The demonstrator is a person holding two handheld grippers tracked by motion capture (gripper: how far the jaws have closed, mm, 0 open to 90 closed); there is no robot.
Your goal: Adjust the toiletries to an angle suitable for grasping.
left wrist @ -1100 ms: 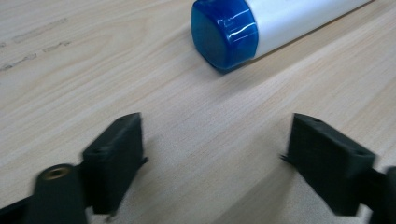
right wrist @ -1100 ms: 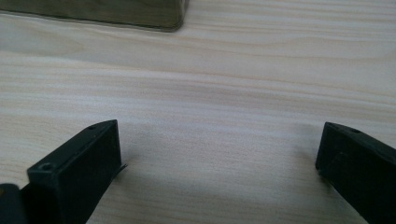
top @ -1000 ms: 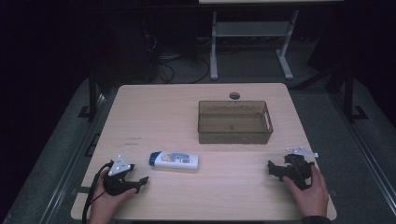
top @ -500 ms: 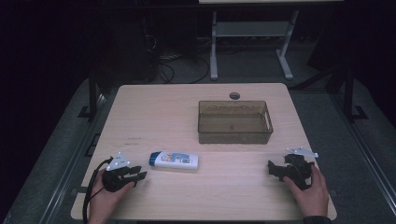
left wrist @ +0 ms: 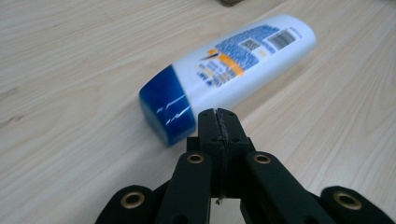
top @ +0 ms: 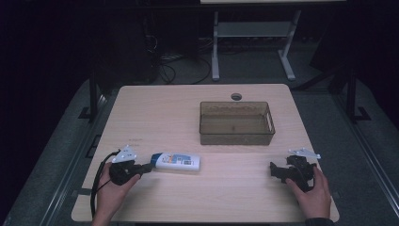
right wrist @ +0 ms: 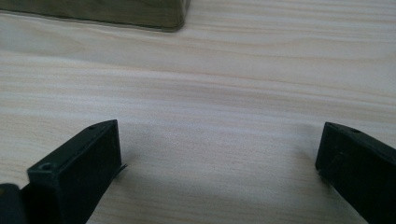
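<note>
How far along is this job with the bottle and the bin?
Nothing looks done: the bottle still lies on the table, outside the brown bin. The left tool, jaws just closed with nothing between them, sits at its blue cap. The right tool rests open. Probably left: putting the bottle into the bin.

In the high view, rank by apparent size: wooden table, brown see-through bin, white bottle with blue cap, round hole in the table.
1. Light wooden table
2. Brown see-through plastic bin
3. White bottle with blue cap, lying flat
4. Small round hole in the tabletop
</note>
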